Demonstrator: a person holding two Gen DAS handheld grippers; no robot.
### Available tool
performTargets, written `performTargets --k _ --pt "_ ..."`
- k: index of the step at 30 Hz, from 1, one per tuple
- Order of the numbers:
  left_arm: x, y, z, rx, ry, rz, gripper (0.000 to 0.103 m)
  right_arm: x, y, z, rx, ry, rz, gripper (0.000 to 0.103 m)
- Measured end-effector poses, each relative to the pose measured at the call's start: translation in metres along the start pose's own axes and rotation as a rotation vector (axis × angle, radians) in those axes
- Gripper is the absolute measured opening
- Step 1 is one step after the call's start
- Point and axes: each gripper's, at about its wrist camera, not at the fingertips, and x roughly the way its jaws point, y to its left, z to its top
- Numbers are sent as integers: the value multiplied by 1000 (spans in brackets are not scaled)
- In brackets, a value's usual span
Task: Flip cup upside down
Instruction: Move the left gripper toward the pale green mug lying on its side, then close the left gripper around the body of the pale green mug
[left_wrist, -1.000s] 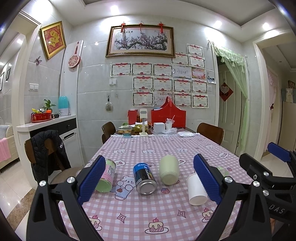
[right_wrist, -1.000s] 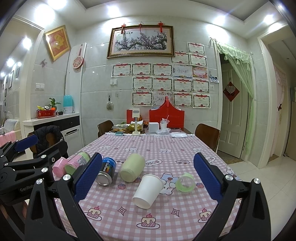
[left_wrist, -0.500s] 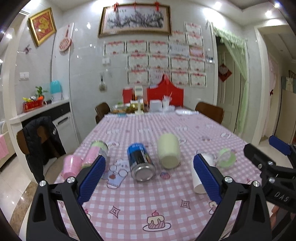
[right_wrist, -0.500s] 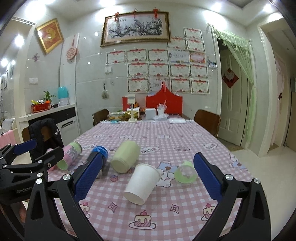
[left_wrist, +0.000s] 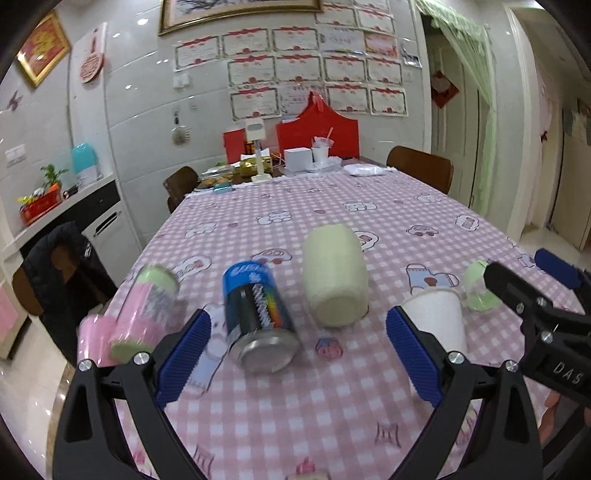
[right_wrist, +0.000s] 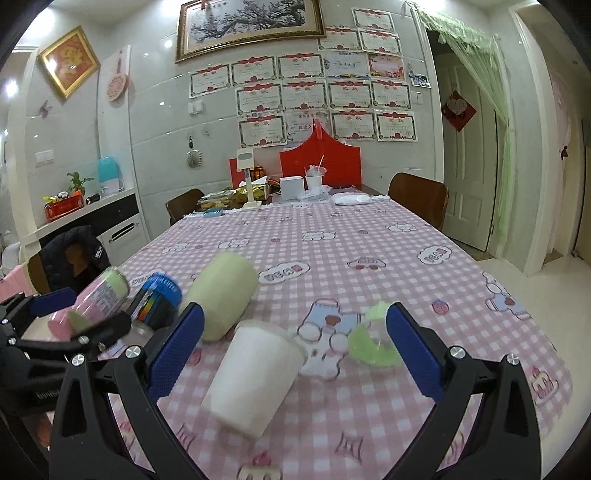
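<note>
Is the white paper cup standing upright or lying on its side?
On its side: the white paper cup lies on the tablecloth.

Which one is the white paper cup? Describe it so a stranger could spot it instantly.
On the pink checked tablecloth, look at the row of containers lying on their sides at the near end. The white paper cup lies between the pale cream cup and the small clear green cup, nearest the right gripper. It alone is plain white and tapered.

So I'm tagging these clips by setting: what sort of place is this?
Most likely a home dining room: a long table with a pink checked tablecloth, wooden dining chairs around it, and a wall of framed certificates under a large painting.
</note>
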Motion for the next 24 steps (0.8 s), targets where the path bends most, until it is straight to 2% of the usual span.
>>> performTargets --k 5,12,14,17,24 --pt "42 -7 19 23 74 -25 94 23 -9 10 29 10 3 95" --pt "96 -21 32 33 165 -73 92 56 -21 11 79 80 23 95" --pt "108 -25 32 44 188 -85 81 63 -24 11 89 99 28 95" --pt "125 -28 31 37 242 -108 71 72 -24 14 88 122 16 95" --pt "138 -36 34 58 261 -104 70 91 -27 15 101 184 18 95"
